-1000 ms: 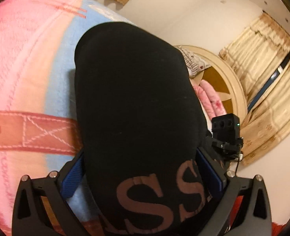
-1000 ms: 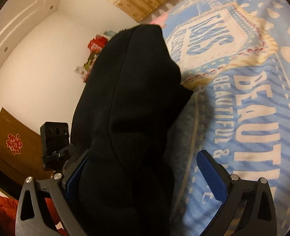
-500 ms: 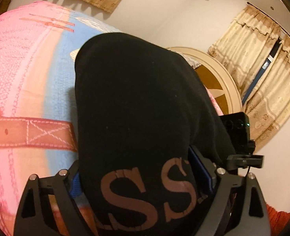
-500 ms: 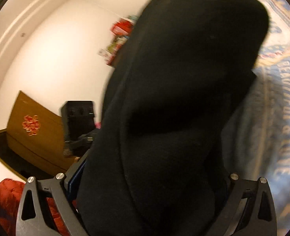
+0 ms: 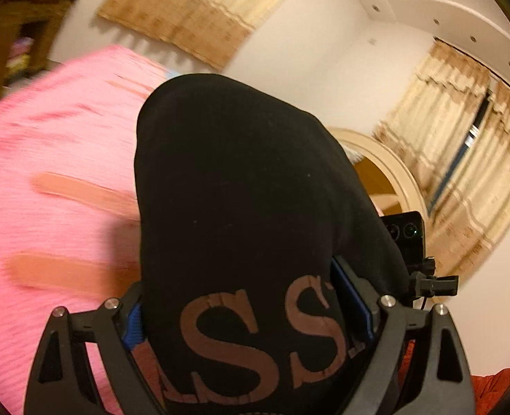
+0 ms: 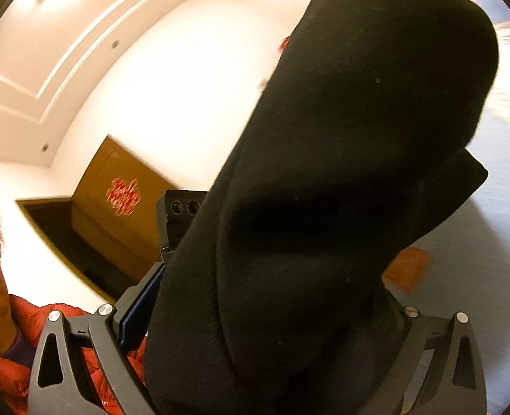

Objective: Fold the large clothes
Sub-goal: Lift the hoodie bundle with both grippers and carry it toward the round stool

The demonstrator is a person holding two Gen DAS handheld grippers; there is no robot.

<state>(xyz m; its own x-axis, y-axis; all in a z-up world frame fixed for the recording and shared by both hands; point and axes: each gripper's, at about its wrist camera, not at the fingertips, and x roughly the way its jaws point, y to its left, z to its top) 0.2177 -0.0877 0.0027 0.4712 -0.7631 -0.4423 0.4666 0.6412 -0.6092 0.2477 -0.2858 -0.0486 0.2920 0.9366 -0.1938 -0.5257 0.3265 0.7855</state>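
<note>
In both jaws, black garment (image 5: 241,207).

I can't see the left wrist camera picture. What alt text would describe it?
A black garment with brown printed letters fills the middle of the view, clamped in the left gripper between its blue-padded fingers. Behind it lie a blurred pink bedspread, beige curtains and a white wall.
</note>
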